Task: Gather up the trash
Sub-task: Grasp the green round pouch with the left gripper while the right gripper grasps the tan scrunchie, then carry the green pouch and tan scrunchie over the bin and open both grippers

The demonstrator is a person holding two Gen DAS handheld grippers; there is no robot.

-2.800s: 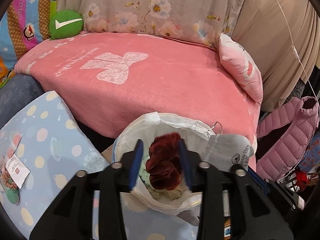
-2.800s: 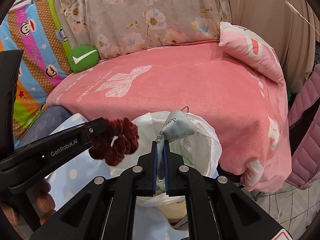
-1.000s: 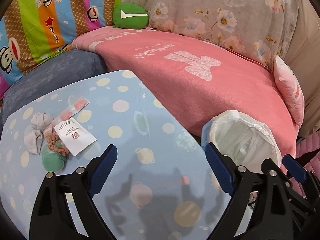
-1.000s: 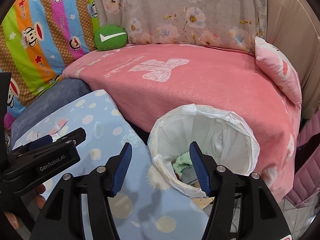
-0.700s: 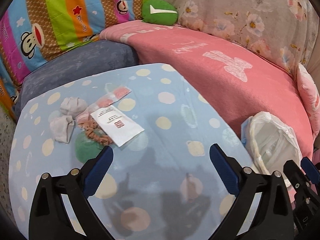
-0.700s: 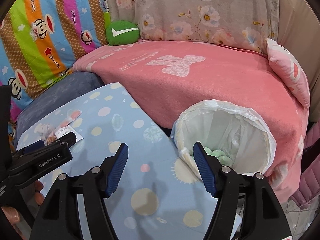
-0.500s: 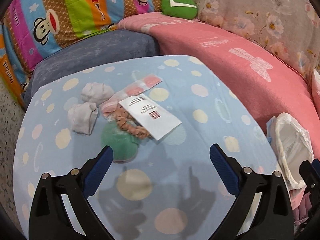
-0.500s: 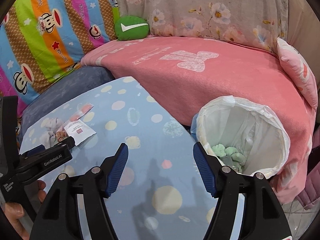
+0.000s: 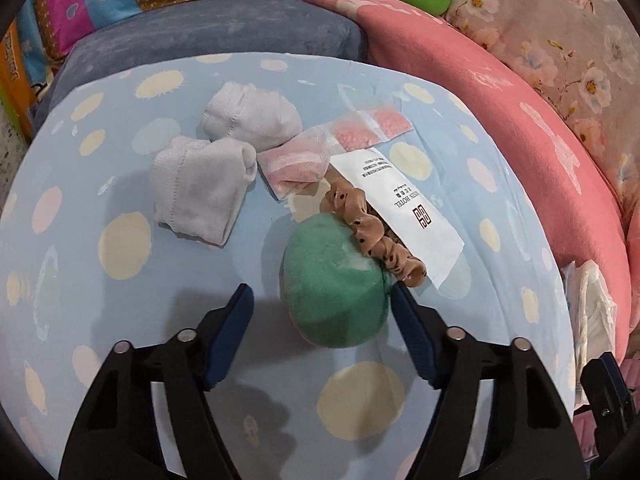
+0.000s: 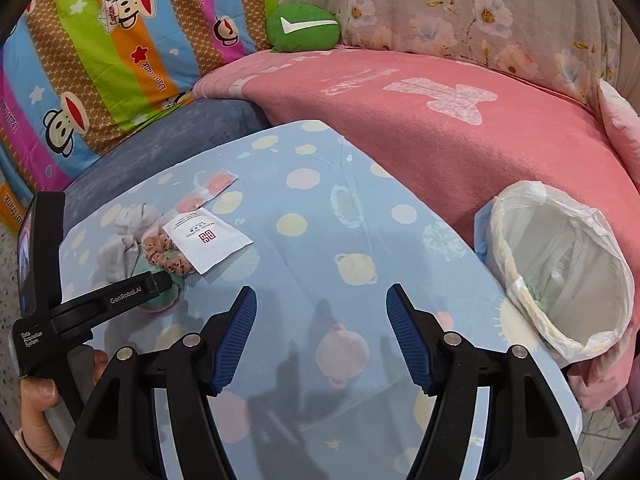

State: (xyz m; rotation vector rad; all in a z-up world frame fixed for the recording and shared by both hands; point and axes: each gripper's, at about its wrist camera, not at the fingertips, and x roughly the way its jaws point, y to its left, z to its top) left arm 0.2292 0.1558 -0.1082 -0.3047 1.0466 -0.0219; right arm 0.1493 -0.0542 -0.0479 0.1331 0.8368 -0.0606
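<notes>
On the blue spotted table (image 9: 120, 248) lies a pile: a green round pad (image 9: 336, 280), a tan spotted scrunchie (image 9: 372, 236), a white hotel sachet (image 9: 404, 208), pink packets (image 9: 320, 152) and two white socks (image 9: 208, 168). My left gripper (image 9: 322, 310) is open, its jaws on either side of the green pad's near edge. My right gripper (image 10: 320, 312) is open and empty over bare table. The white-lined trash bin (image 10: 560, 264) stands at the table's right edge.
A pink blanket (image 10: 440, 128) covers the sofa behind the table, with a green cushion (image 10: 304, 28) and a striped monkey-print cover (image 10: 100, 60). The left gripper's body (image 10: 100, 300) and the hand holding it show at the right wrist view's left.
Both grippers let go of their items over the bin and swung left. The left gripper has closed in on the pile and now straddles the green pad.
</notes>
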